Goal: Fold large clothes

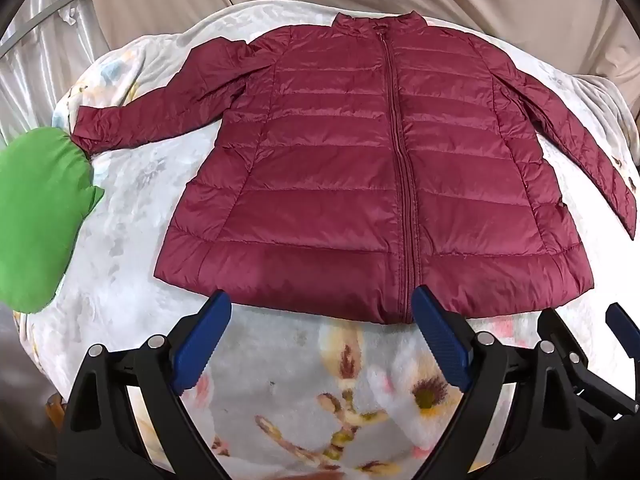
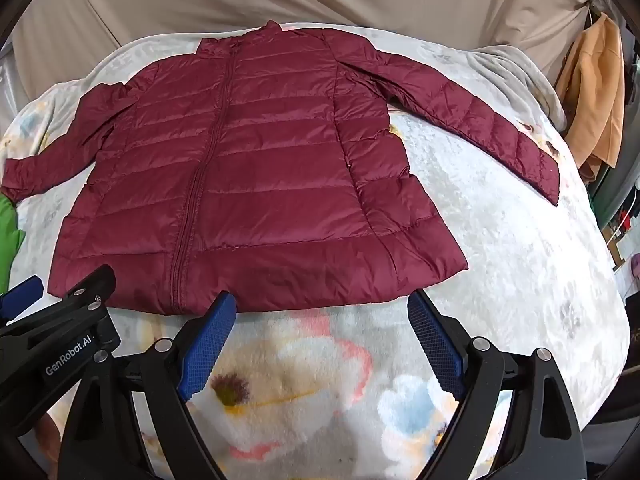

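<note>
A maroon quilted puffer jacket [image 1: 360,168] lies flat and zipped, front up, on a floral blanket, both sleeves spread outward; it also shows in the right wrist view [image 2: 248,184]. My left gripper [image 1: 322,304] is open and empty, hovering just in front of the jacket's hem near the zipper. My right gripper [image 2: 322,304] is open and empty, just in front of the hem's right half. The left gripper's body shows at the lower left of the right wrist view [image 2: 60,320].
The pale floral blanket [image 1: 312,392] covers the bed, also in the right wrist view [image 2: 520,280]. A green fabric bundle [image 1: 36,216] lies at the left by the left cuff. Beige sheeting hangs behind. An orange garment [image 2: 592,92] hangs at the far right.
</note>
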`<state>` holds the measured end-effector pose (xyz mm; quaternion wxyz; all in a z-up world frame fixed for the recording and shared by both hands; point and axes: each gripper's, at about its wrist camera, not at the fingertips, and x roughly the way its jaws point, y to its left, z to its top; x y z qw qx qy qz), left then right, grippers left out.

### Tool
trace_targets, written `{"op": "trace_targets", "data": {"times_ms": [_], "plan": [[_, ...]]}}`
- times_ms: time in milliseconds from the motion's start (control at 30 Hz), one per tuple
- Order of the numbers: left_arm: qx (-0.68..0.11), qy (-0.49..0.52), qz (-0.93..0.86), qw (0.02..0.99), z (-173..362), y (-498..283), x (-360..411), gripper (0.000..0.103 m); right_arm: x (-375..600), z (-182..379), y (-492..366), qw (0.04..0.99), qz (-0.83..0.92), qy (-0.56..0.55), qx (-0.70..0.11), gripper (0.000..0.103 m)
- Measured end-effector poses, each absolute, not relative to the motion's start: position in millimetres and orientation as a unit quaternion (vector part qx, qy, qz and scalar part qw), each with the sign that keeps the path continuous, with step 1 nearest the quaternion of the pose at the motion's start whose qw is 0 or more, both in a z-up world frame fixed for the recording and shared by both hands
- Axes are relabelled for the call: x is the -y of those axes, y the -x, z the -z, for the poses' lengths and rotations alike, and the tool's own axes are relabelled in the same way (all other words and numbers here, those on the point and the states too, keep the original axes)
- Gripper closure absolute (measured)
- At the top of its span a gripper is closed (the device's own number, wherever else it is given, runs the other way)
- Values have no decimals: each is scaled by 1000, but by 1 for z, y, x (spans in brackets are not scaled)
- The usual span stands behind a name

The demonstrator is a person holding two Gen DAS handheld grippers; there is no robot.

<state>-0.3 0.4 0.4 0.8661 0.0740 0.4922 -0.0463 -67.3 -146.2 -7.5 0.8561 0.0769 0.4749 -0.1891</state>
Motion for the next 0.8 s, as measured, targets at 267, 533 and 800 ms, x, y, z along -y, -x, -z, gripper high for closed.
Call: {"op": "trace_targets", "data": {"times_ms": [267, 533, 800], "plan": [[-492, -78, 46, 866, -4, -1, -5, 14, 147, 7, 67, 856, 189, -77, -475, 16], [-492, -82, 45, 866, -2, -2, 2, 14, 146, 7, 66, 856, 190, -78, -475, 16], [-495, -84, 45, 864, 2, -5, 6, 14, 149, 5, 65, 854, 192, -81, -477, 16]]}}
